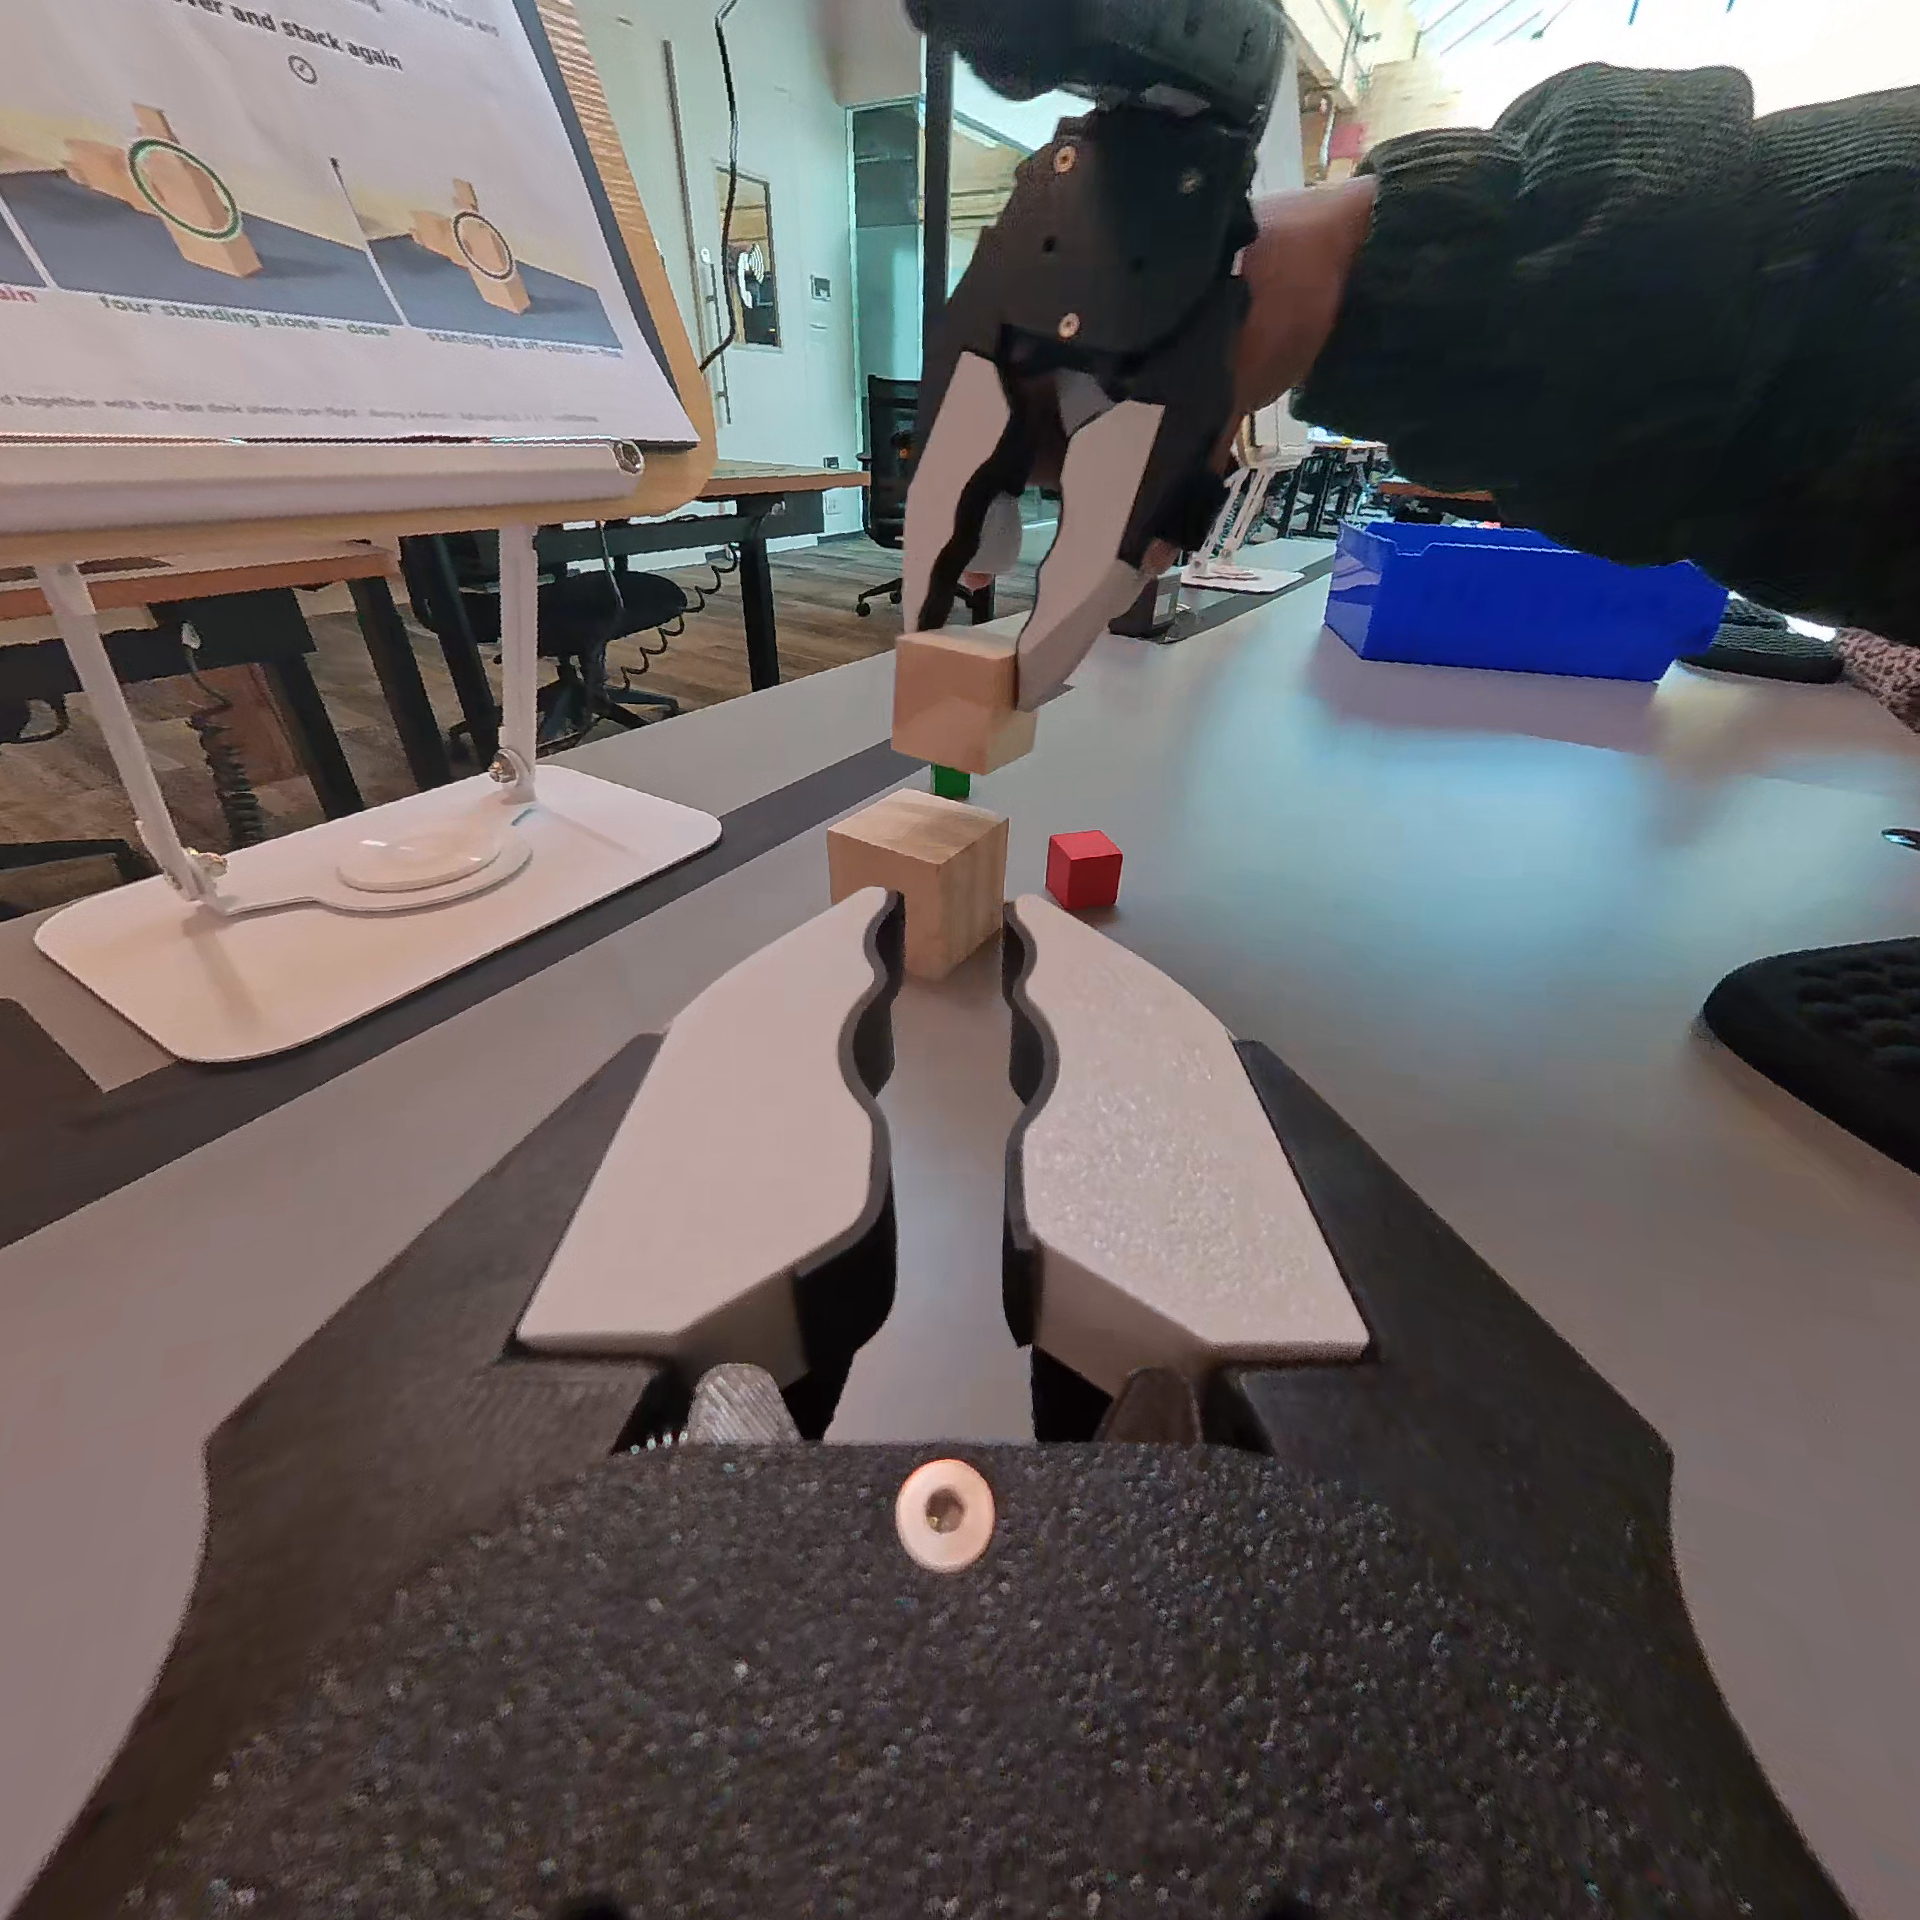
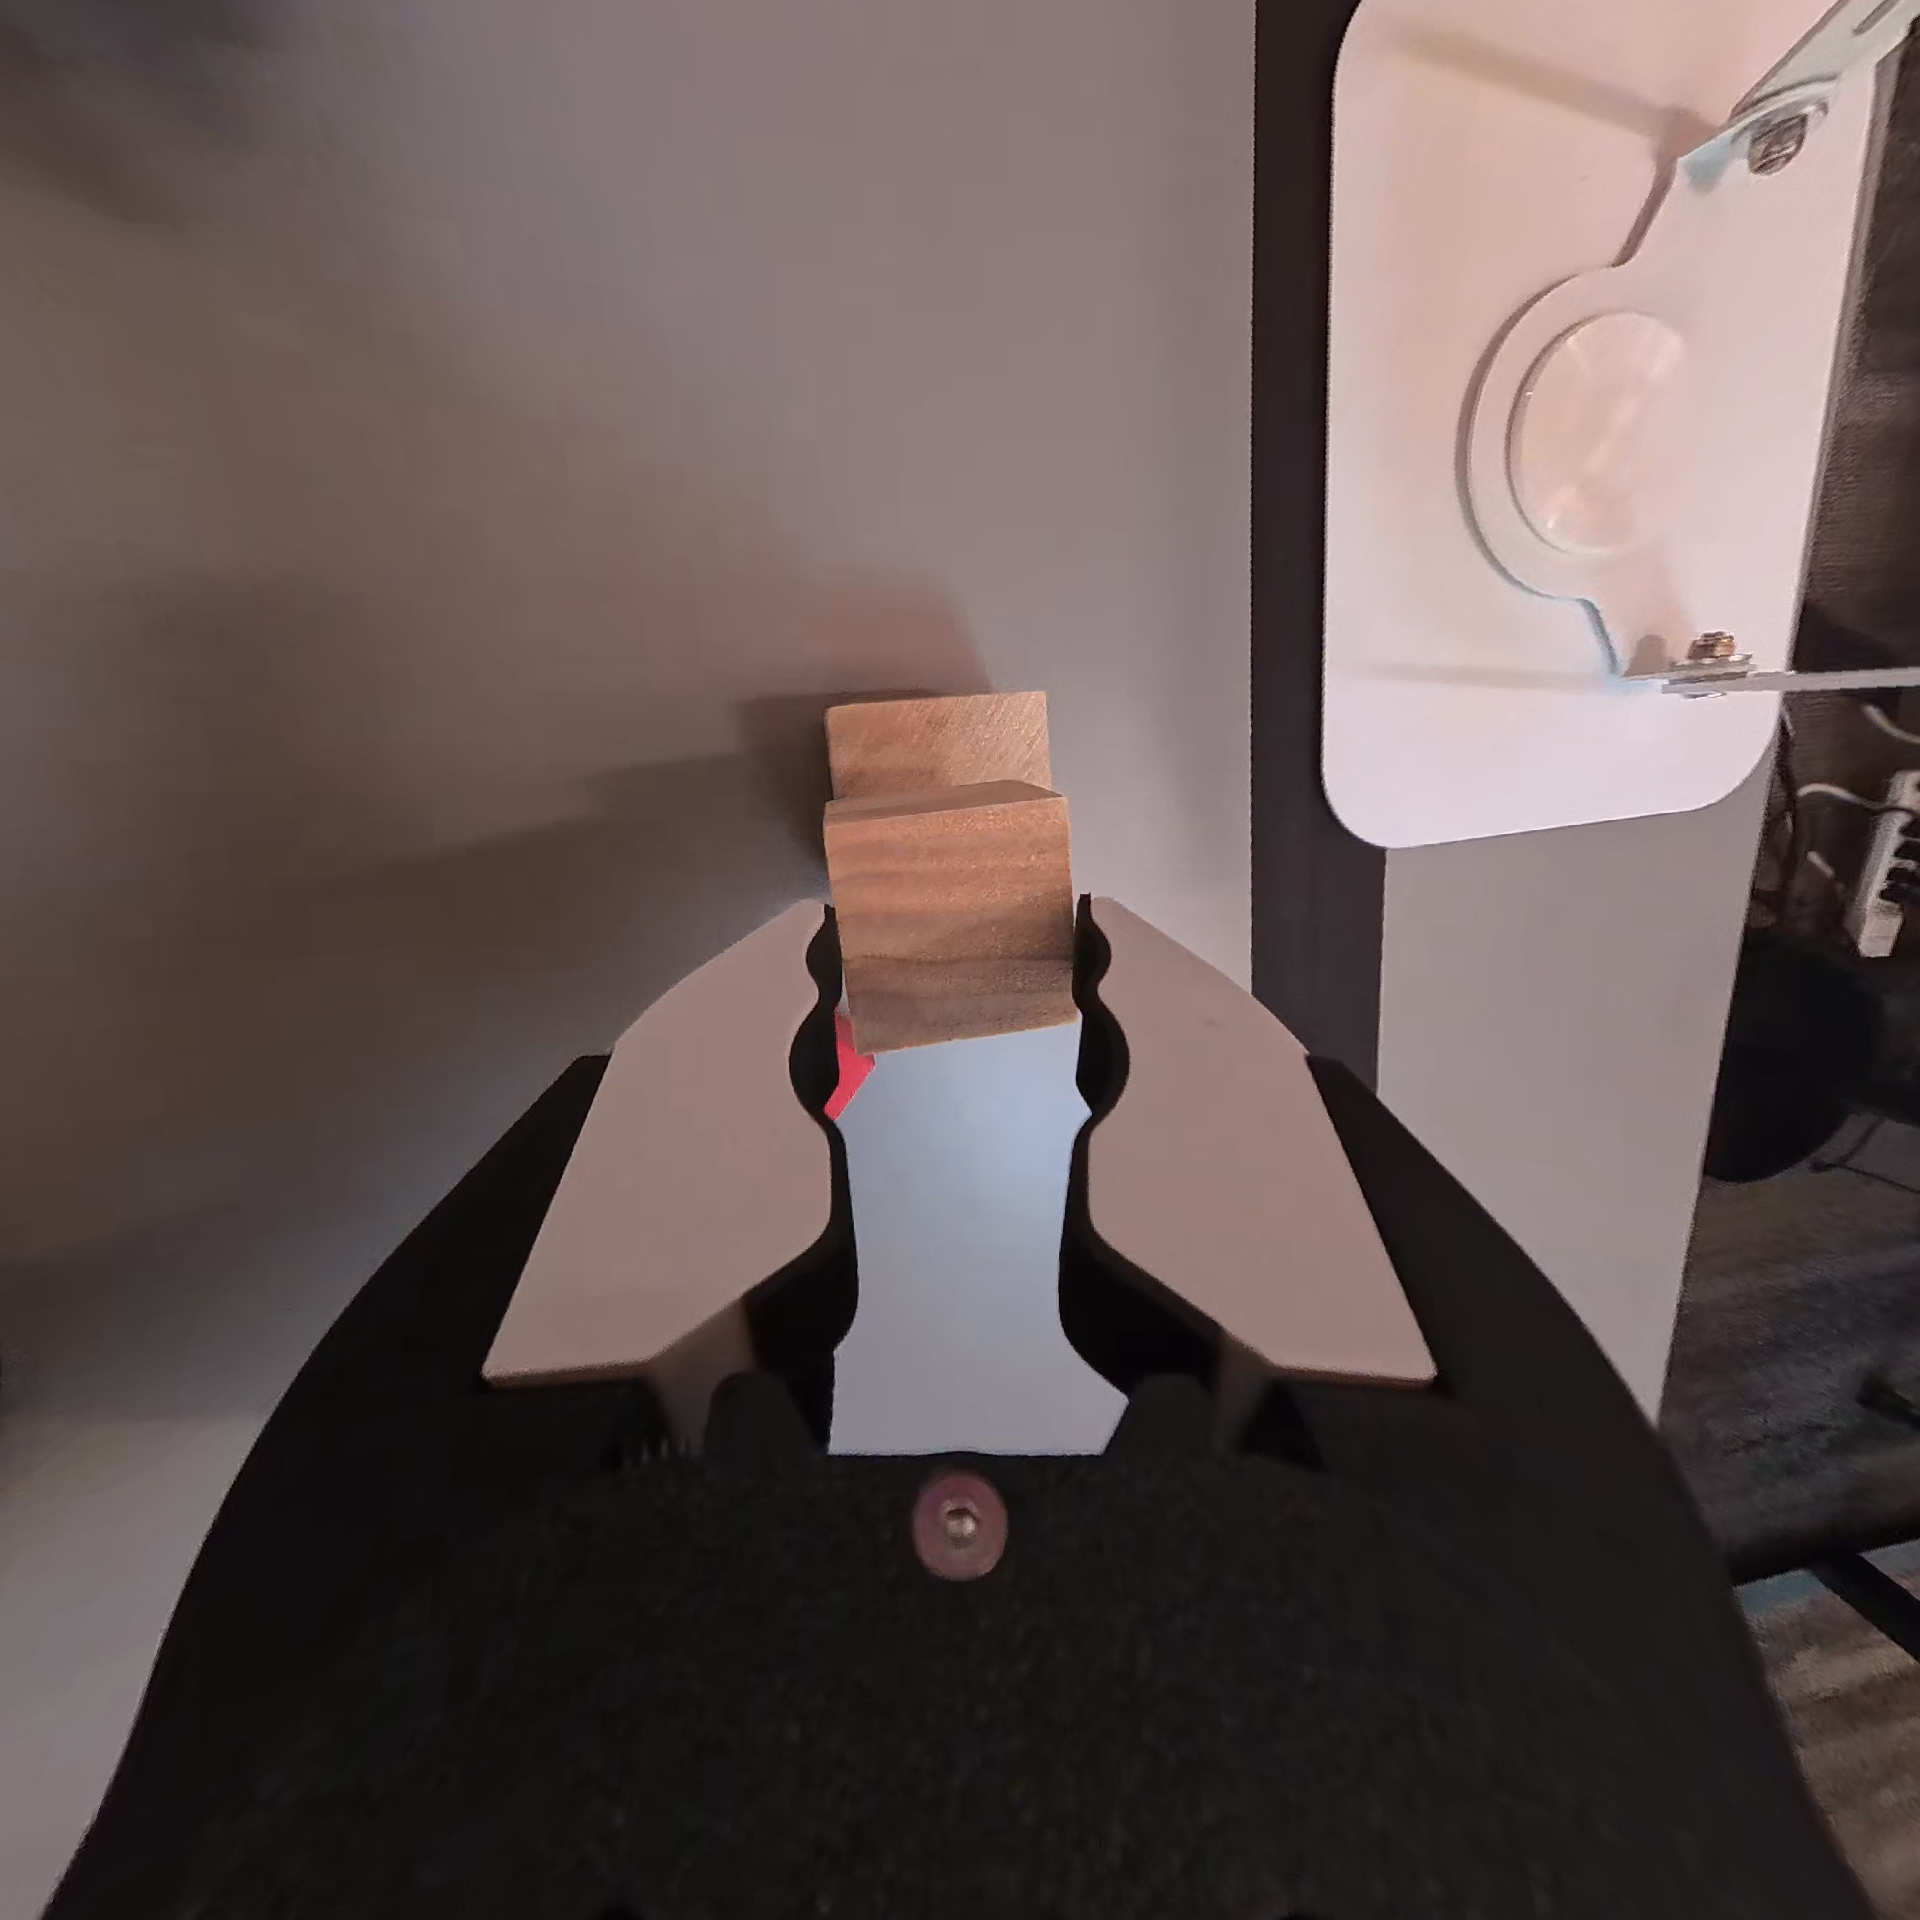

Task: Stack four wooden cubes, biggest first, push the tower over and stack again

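- Left wrist view: your left gripper (image 1: 948, 914) rests low on the grey table (image 1: 1455, 987), jaws narrowly parted, its tips just beside a wooden cube (image 1: 920, 873) standing on the table; whether they touch it cannot be told.
- Your right gripper (image 1: 971, 649) holds a second wooden cube (image 2: 951, 925) above it, pads pressing.
- Nearby: a red cube (image 1: 1084, 869) to the right, a green cube (image 1: 951, 781) beyond.
- Left: white stand (image 1: 364, 914). Far right: blue bin (image 1: 1507, 603). Beyond: office desks and chairs.

Our grippers: left gripper (image 1: 948, 914), right gripper (image 2: 954, 925). Grey fingers (image 1: 748, 1122) with wavy black pads, behind them grainy black bodies, one pale screw (image 1: 944, 1514) centred behind jaws. We wear dark knit gloves (image 1: 1621, 343).
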`<state>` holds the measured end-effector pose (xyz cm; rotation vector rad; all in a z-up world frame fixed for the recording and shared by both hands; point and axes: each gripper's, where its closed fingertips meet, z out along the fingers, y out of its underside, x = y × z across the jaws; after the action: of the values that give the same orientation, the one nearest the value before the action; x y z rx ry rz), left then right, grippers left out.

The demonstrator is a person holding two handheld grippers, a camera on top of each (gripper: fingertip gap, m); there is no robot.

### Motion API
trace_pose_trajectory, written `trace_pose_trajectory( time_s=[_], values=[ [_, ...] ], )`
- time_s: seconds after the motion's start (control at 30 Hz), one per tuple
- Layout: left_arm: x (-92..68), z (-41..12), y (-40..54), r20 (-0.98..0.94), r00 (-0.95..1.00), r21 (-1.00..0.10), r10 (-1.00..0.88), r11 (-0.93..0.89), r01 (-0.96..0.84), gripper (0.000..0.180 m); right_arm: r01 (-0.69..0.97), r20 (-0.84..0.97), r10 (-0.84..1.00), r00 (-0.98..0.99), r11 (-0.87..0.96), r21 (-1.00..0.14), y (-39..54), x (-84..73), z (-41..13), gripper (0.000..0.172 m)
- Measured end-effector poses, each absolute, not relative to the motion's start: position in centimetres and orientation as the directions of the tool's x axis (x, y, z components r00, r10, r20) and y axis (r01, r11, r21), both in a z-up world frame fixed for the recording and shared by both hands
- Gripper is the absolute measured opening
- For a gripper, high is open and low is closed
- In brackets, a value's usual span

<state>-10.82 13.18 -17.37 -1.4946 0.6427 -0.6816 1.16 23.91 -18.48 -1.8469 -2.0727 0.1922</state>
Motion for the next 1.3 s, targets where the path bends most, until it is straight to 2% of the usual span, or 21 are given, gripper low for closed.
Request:
trace_pose_trajectory(
  time_s=[0.3, 1.3],
  values=[
    [-10.4, -17.9, 13.0, 0.026, 0.656, -0.999, -0.754, -0.049, -0.017, 0.017, 0.94, 0.142, 0.985, -0.097, 0.137, -0.311, 24.5, -0.5, -20.5, 0.043],
    [-10.2, -18.6, 13.2, 0.038, 0.66, -0.996, -0.751, -0.083, -0.037, 0.014, 0.942, 0.15, 0.986, -0.072, 0.117, -0.314, 24.5, -0.4, -21.0, 0.043]
  ],
)
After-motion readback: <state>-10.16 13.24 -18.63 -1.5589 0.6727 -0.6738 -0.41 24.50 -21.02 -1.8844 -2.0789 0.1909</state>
